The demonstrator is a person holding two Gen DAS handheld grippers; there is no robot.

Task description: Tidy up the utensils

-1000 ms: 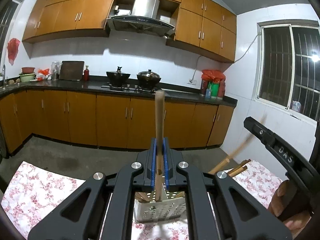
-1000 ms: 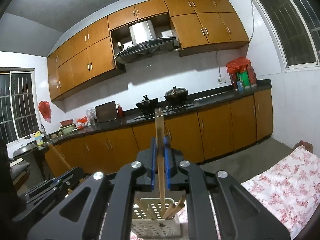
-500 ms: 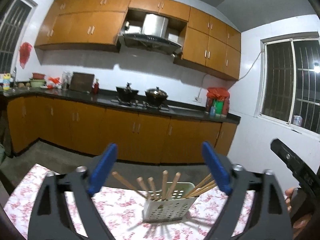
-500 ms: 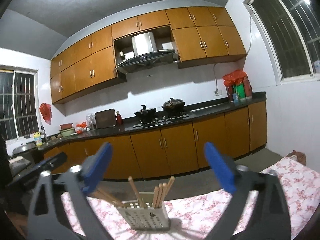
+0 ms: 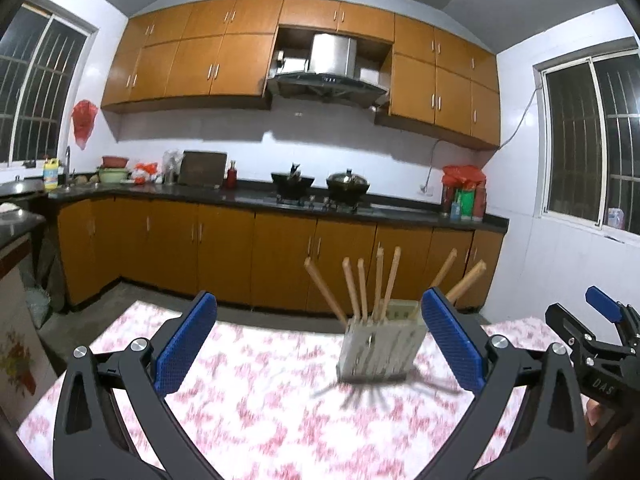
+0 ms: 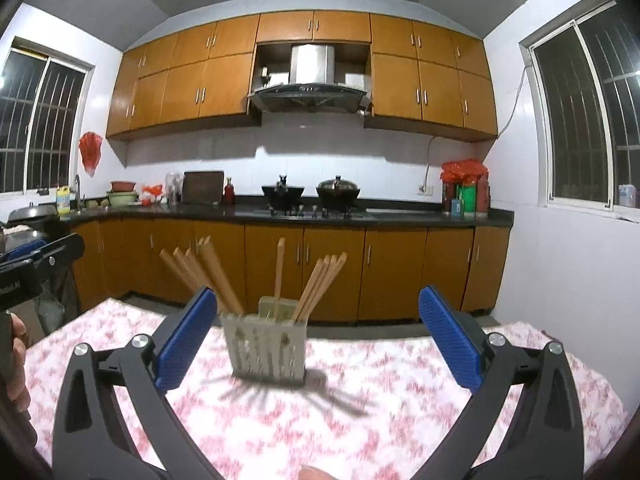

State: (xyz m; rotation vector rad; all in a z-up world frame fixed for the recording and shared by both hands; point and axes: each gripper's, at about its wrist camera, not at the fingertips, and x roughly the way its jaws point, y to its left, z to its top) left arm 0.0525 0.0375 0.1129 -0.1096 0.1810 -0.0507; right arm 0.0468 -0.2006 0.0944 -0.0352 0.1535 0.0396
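Tabletop (image 5: 248,408): covered by a white cloth with a pink flower print, running out to every visible edge.
On it: a pale slotted holder (image 5: 378,346), standing upright toward the far side.
In the holder: wooden chopsticks (image 6: 320,284), fanned left, upright and right.
Under the holder: streaked shadows on the cloth.
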